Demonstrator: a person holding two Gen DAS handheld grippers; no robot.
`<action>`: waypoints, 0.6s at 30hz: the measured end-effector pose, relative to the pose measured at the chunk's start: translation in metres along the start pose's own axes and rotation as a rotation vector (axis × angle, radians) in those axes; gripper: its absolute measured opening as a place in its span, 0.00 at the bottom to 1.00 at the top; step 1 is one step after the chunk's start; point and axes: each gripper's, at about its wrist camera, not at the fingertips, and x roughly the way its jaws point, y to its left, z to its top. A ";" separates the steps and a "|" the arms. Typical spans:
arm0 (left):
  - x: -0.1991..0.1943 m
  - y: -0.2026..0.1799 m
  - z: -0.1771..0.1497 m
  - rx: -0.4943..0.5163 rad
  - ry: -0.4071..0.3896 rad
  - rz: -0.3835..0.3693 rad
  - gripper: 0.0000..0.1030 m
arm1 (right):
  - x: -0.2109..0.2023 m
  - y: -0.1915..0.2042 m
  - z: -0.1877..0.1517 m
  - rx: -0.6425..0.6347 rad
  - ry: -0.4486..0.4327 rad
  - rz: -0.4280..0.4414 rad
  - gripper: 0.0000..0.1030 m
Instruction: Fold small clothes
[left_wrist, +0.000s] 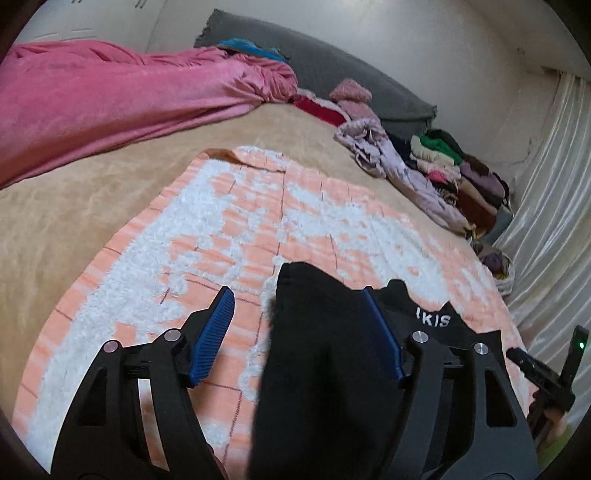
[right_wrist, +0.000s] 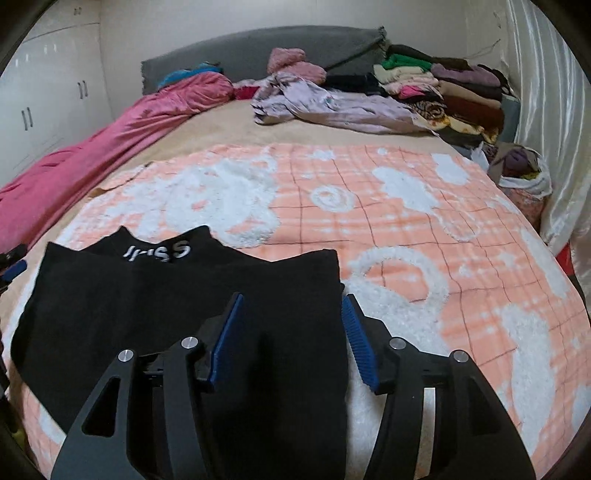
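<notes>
A small black garment (right_wrist: 147, 295) with white lettering at the collar lies flat on an orange and white blanket (right_wrist: 406, 229) on the bed. My right gripper (right_wrist: 291, 306) is open, its blue fingers straddling the garment's right edge. My left gripper (left_wrist: 299, 299) is open over the garment's left part (left_wrist: 325, 350); black cloth lies between its fingers. The other gripper's body (left_wrist: 543, 373) shows at the right edge of the left wrist view.
A pink quilt (right_wrist: 92, 155) lies along the bed's left side. A lilac garment (right_wrist: 332, 107) and a stack of folded clothes (right_wrist: 450, 96) sit at the back right near the grey headboard (right_wrist: 258, 48). A bag of clothes (right_wrist: 524, 170) and curtain are right.
</notes>
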 end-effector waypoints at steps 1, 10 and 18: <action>0.003 0.000 0.000 0.016 0.014 0.005 0.60 | 0.003 0.000 0.002 -0.001 0.003 -0.010 0.52; 0.030 -0.014 -0.016 0.147 0.077 0.073 0.60 | 0.049 -0.001 0.022 -0.014 0.091 -0.084 0.52; 0.033 -0.016 -0.021 0.169 0.068 0.076 0.07 | 0.046 -0.009 0.015 0.040 0.069 -0.049 0.14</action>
